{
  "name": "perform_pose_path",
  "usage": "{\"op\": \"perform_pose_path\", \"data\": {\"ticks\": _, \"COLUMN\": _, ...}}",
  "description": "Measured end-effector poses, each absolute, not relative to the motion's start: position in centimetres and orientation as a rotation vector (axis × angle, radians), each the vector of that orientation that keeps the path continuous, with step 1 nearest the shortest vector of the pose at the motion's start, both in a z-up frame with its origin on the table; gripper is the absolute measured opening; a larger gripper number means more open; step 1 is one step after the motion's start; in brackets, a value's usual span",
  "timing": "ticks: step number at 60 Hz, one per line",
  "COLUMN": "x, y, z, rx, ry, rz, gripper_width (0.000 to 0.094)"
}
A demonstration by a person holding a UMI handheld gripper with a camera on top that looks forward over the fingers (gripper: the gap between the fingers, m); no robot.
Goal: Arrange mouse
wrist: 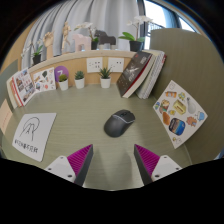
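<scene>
A dark grey computer mouse (120, 123) lies on the pale tabletop (85, 125), just ahead of my fingers and a little between their lines. My gripper (113, 160) is open, with its two magenta pads (78, 160) spread wide apart and nothing between them. The mouse is apart from both fingertips.
A white mat with a logo (33, 136) lies to the left. A sheet with coloured stickers (178, 112) lies to the right. Three small potted plants (80, 77) stand along the back ledge, with books (143, 72) leaning at the right and cards (22, 86) at the left.
</scene>
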State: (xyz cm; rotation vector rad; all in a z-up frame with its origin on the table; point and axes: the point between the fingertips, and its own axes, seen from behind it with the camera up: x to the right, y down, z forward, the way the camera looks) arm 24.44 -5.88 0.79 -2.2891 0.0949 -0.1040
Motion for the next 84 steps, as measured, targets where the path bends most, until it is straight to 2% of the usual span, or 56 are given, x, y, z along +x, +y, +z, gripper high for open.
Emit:
{"op": "perform_pose_path", "data": {"ticks": 16, "x": 25.0, "y": 1.4, "z": -0.9, "rx": -2.338, "ry": 0.070, "rz": 0.008, "gripper_width": 0.0782}}
{"op": "perform_pose_path", "data": {"ticks": 27, "x": 25.0, "y": 4.9, "z": -1.0, "rx": -2.361, "ry": 0.015, "rz": 0.046, "gripper_width": 0.0666}}
{"op": "perform_pose_path", "data": {"ticks": 39, "x": 25.3, "y": 7.7, "z": -1.2, "rx": -2.397, "ry": -0.055, "rz": 0.040, "gripper_width": 0.0499}}
{"op": "perform_pose_path", "data": {"ticks": 49, "x": 24.9, "y": 8.3, "z": -1.4, "rx": -2.435, "ry": -0.092, "rz": 0.056, "gripper_width": 0.0443}}
{"op": "perform_pose_path", "data": {"ticks": 58, "x": 24.8, "y": 8.5, "z": -1.3, "rx": -2.460, "ry": -0.134, "rz": 0.049, "gripper_width": 0.0341}}
{"op": "perform_pose_path", "data": {"ticks": 66, "x": 24.6, "y": 8.7, "z": -1.1, "rx": -2.499, "ry": -0.117, "rz": 0.039, "gripper_width": 0.0340}}
{"op": "perform_pose_path", "data": {"ticks": 73, "x": 23.6, "y": 9.6, "z": 2.5, "rx": -2.446, "ry": -0.066, "rz": 0.010, "gripper_width": 0.0341}}
{"op": "perform_pose_path", "data": {"ticks": 84, "x": 17.8, "y": 10.4, "z": 12.3, "rx": -2.285, "ry": 0.013, "rz": 0.009, "gripper_width": 0.0341}}
